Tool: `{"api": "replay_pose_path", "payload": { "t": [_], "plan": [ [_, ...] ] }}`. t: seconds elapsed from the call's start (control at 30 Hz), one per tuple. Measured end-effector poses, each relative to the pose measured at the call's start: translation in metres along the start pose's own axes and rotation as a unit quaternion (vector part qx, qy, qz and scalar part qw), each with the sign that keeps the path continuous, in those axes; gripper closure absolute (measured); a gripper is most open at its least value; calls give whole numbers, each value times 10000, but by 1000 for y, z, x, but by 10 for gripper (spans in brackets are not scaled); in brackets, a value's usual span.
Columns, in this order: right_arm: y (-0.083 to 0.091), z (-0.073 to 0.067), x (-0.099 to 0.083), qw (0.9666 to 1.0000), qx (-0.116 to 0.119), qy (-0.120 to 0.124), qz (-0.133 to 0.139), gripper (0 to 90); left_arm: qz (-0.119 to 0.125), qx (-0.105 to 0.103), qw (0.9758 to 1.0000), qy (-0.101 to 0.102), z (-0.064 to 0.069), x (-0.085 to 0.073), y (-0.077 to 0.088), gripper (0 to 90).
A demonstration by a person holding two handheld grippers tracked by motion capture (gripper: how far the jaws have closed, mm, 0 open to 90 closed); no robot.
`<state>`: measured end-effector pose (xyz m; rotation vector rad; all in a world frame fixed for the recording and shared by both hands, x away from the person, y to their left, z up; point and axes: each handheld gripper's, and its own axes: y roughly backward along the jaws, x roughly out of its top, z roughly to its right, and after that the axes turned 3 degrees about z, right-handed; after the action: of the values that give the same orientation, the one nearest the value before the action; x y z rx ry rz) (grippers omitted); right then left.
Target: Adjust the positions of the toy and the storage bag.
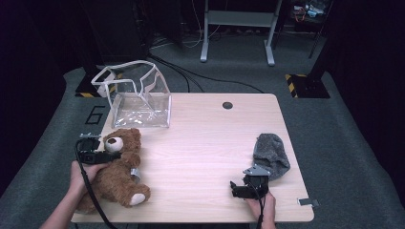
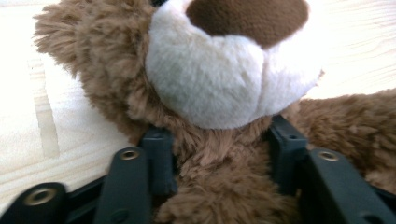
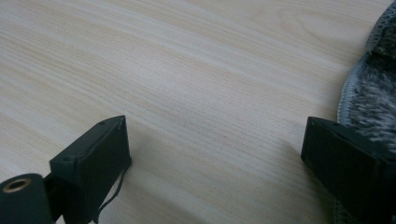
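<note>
Your left tool (image 1: 106, 153) lies level at the bear's (image 1: 117, 171) neck, one jaw on each side of the fur just under the muzzle. In the left gripper view the fur fills the gap between the jaws, but whether the pads (image 2: 159, 161) press on it or only flank it cannot be told.

Your right tool (image 1: 237, 189) rests low near the counter's (image 1: 205, 138) front edge, jaws wide apart with only bare wood between them. One jaw sits just beside the hat (image 1: 270, 155).

The bear lies on its back at the counter's front left corner, head toward the bag (image 1: 137, 95), legs toward you. It is brown and shaggy, with a cream muzzle, a dark brown nose and cream foot pads; a small tag shows at its side.

The bag stands just behind the bear's head, at the counter's back left. It is clear plastic with white trim, open at the top, and holds nothing.

The hat is grey knit, slumped by the counter's right edge.
</note>
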<state>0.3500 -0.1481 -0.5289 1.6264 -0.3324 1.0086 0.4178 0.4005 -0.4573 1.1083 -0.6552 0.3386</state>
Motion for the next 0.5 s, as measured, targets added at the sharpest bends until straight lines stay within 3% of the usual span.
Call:
{"api": "replay_pose_path", "payload": {
  "t": [0.3,0.4,0.5],
  "plan": [
    [0,-1,-1,10000,17,-12,42,66,173,240,9995,-133,12,2,10,238],
    [0,-1,-1,10000,24,-1,39,61,380,299,9987,-172,20,5,20,201],
    [-1,-1,0,10000,28,8,24,54,470,370,9976,-335,28,12,30,150]
  ]
}}
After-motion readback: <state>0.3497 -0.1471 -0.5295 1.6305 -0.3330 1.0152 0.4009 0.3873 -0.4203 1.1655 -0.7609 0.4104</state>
